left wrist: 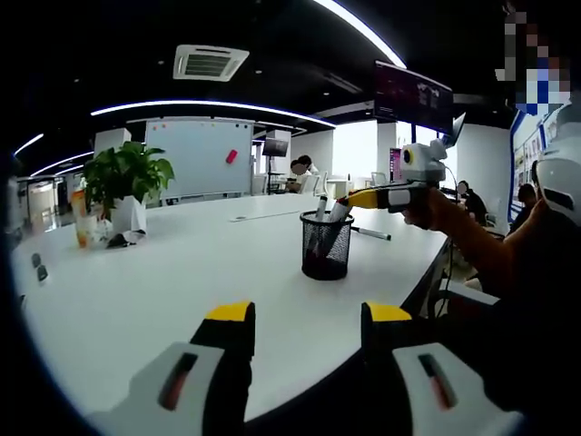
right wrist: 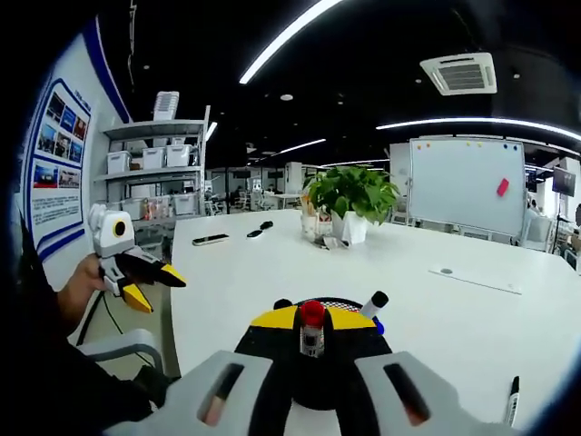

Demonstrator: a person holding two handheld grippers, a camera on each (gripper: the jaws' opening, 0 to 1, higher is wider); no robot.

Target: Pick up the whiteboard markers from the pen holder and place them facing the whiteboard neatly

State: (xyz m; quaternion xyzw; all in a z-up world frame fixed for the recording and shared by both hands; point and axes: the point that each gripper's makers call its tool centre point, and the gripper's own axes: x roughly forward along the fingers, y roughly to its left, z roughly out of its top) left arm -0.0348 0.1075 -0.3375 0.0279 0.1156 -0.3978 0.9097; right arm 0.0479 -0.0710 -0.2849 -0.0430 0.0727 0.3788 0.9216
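A black mesh pen holder point(left wrist: 327, 247) stands on the white table point(left wrist: 163, 282) with whiteboard markers point(left wrist: 320, 207) sticking out of it. In the right gripper view, my right gripper point(right wrist: 311, 318) hovers directly over the holder point(right wrist: 313, 381) and is shut on a red-capped marker point(right wrist: 312, 327). A black-capped marker point(right wrist: 373, 302) leans out beside it. My left gripper point(left wrist: 309, 313) is open with nothing between its jaws, near the table's edge, well short of the holder. The whiteboard point(left wrist: 195, 156) stands beyond the far end of the table.
One marker point(left wrist: 370, 233) lies on the table beyond the holder, also visible as a black marker point(right wrist: 513, 396) at lower right. A potted plant point(left wrist: 127, 177) with small items stands farther along. People sit at the far side. Shelves point(right wrist: 154, 159) line a wall.
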